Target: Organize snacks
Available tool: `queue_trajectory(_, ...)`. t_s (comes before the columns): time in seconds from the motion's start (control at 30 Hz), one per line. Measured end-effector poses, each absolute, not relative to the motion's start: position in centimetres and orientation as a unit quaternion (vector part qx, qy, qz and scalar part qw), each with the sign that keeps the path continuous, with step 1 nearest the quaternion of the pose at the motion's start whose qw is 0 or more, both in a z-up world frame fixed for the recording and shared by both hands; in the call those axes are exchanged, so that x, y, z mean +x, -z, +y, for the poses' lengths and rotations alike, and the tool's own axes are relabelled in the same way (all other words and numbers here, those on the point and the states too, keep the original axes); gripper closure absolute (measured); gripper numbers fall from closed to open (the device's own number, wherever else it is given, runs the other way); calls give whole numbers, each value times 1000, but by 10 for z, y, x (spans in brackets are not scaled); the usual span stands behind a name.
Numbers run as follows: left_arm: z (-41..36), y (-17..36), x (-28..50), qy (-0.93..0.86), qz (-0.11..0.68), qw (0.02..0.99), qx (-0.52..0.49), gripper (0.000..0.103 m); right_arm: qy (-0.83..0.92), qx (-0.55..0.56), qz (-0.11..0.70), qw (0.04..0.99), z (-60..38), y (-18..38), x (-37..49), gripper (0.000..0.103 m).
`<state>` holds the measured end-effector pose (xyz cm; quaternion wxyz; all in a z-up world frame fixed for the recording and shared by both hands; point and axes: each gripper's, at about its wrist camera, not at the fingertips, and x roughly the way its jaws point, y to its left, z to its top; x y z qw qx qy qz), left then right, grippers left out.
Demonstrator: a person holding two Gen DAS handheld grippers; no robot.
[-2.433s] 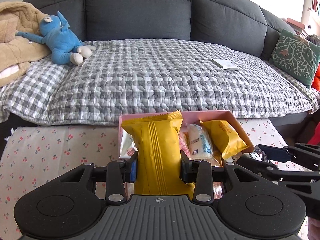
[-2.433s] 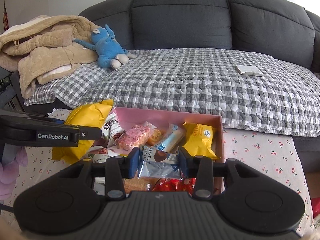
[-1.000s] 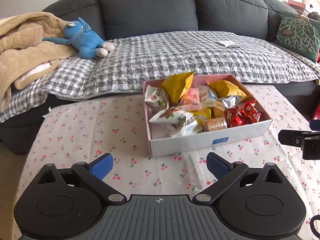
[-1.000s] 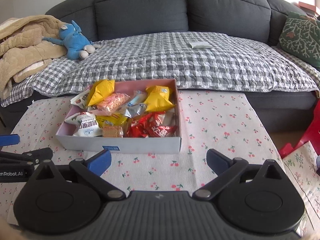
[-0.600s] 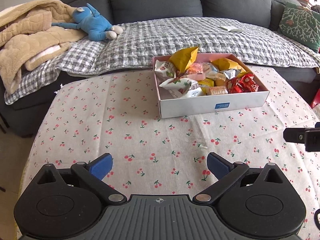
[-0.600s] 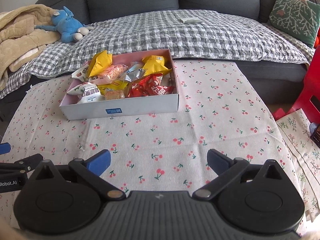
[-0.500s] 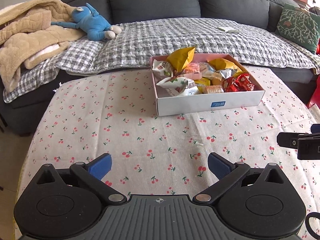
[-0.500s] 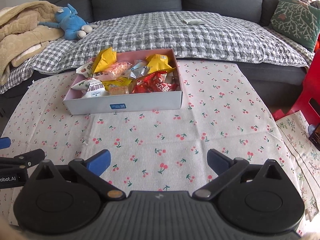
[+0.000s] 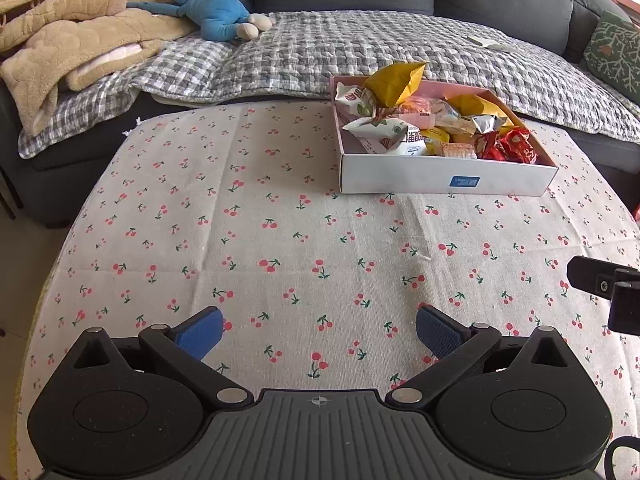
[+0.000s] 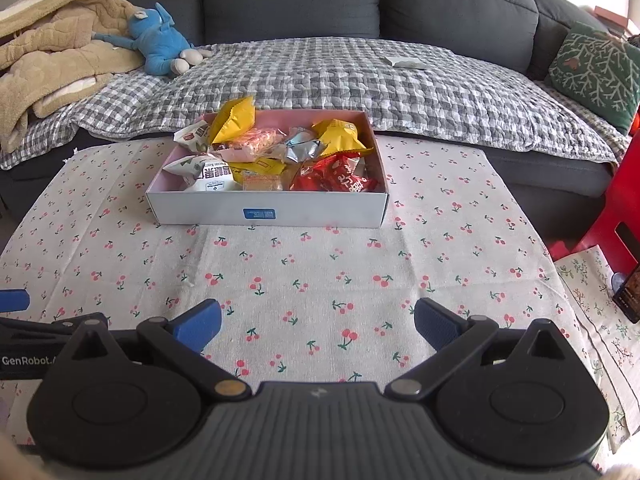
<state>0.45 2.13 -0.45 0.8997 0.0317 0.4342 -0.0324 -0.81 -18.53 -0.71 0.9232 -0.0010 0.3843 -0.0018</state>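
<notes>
The left gripper (image 9: 318,332) has its jaws spread wide with nothing between them, the blue pads (image 9: 200,330) hanging over bare cherry-print tablecloth (image 9: 280,240) on the near part of the table. The right gripper (image 10: 316,326) is the same — jaws wide, empty, poised above the near cloth. Each shows at the edge of the other's view: a black part of the right one at the right edge of the left wrist view, and the left one low at the left edge of the right wrist view.

Well beyond both sets of fingers, toward the far side of the table, sits the snack box (image 10: 320,210), white outside and pink inside, with a small blue label on its near wall. It is full of packets: a yellow packet (image 10: 236,118) stands up at the far left corner, white packets (image 10: 208,172) lie at the near left, red packets (image 10: 340,176) at the near right, and another yellow bag (image 10: 340,134) at the far right, with silver and pink wrappers between.

Behind the table runs a dark grey sofa (image 10: 440,4) covered by a grey checked quilt (image 10: 320,76). On its left lie a tan blanket (image 10: 52,44) and a blue plush toy (image 10: 160,44) — a green patterned cushion (image 10: 596,72) sits at the right.
</notes>
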Motion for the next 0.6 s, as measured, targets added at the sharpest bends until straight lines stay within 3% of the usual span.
queue_trajectory(0.6,18,2,-4,25,415,909,33,0,15,-22,377,926,-181,12,-11,0)
